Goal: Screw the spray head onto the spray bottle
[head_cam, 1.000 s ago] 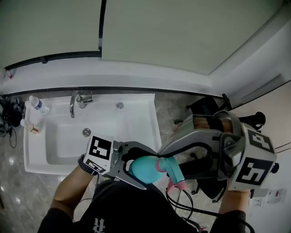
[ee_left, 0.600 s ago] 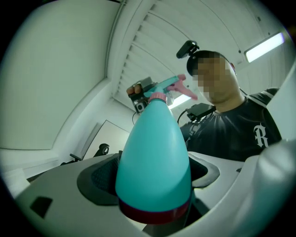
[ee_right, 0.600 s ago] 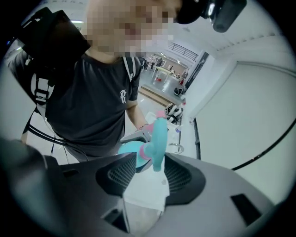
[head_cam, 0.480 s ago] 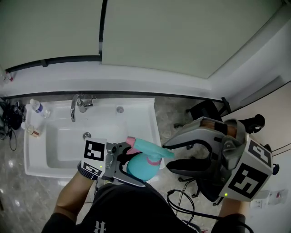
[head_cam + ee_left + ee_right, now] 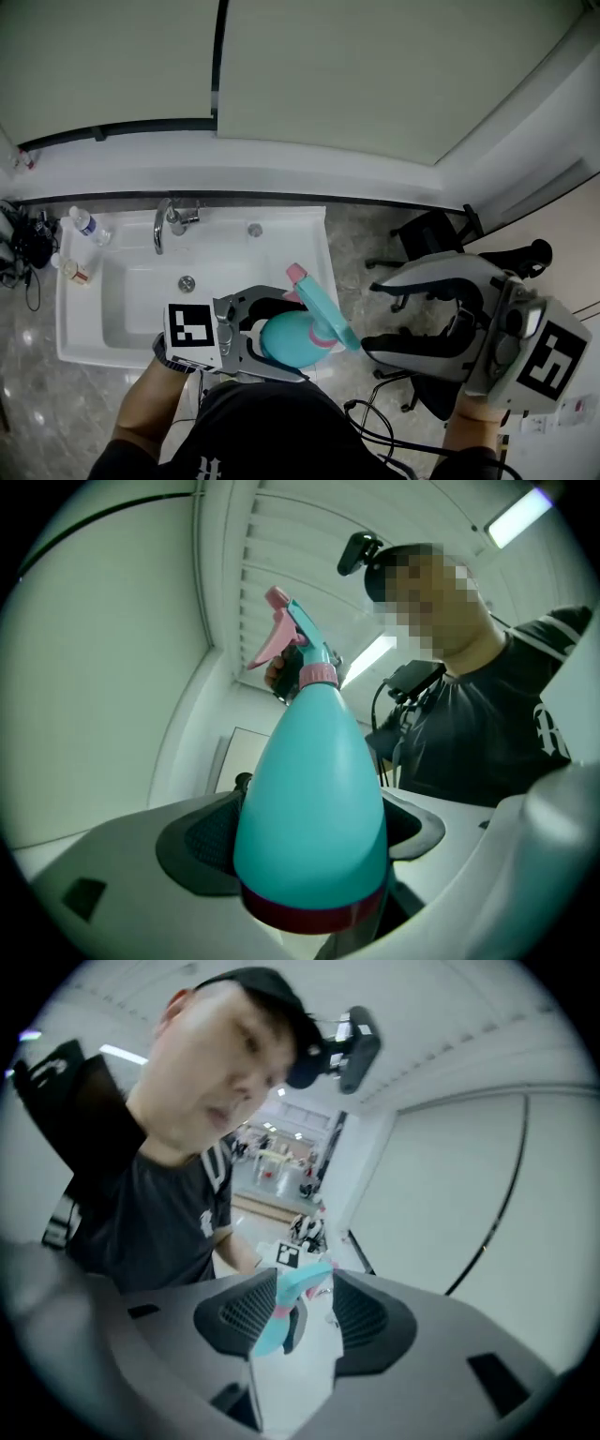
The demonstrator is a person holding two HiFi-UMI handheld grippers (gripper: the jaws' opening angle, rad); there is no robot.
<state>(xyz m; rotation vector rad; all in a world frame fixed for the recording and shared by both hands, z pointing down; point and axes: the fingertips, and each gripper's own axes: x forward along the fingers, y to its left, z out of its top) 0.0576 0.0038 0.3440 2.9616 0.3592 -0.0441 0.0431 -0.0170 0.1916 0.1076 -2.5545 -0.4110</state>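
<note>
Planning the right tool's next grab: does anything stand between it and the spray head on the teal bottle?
Nothing visible does. The right tool, jaws apart, faces the teal plastic spray head with its pink trigger across open air. That head sits on the teal plastic spray bottle clamped in the left tool.

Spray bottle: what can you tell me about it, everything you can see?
The spray bottle is smooth teal plastic, cone-shaped, with a dark red band round its base. A pink collar joins the neck to a teal head with a pink trigger. The left gripper clamps its wide lower body, holding it tilted in the air near the sink.
</note>
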